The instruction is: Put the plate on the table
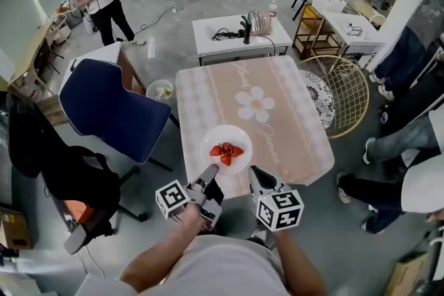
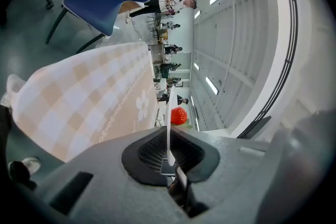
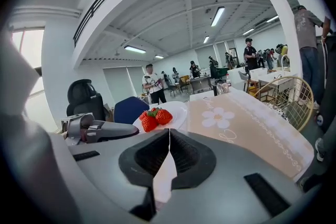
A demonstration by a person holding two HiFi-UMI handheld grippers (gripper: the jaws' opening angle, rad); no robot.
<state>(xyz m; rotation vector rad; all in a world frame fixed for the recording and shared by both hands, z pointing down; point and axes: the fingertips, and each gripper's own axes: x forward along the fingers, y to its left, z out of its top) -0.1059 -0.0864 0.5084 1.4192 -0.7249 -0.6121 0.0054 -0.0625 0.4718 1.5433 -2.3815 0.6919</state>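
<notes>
Nearly home: a white plate (image 1: 226, 131) carrying three strawberries (image 1: 226, 151) sits low over the near edge of the table (image 1: 291, 128), which is covered by a pink checked cloth with a daisy print. The left gripper (image 1: 208, 181) has its jaws clamped on the plate's near rim, turned on its side so the rim runs edge-on between the pads. The right gripper (image 1: 255, 177) waits just beside the rim on the other side, its jaws drawn together on nothing that can be named. Setting down looks like the step in hand, though whether the plate already bears on the cloth cannot be told. The next move calls for a level touch — ease it flat, open the left jaws, and back away without dragging the plate or tipping the fruit.
</notes>
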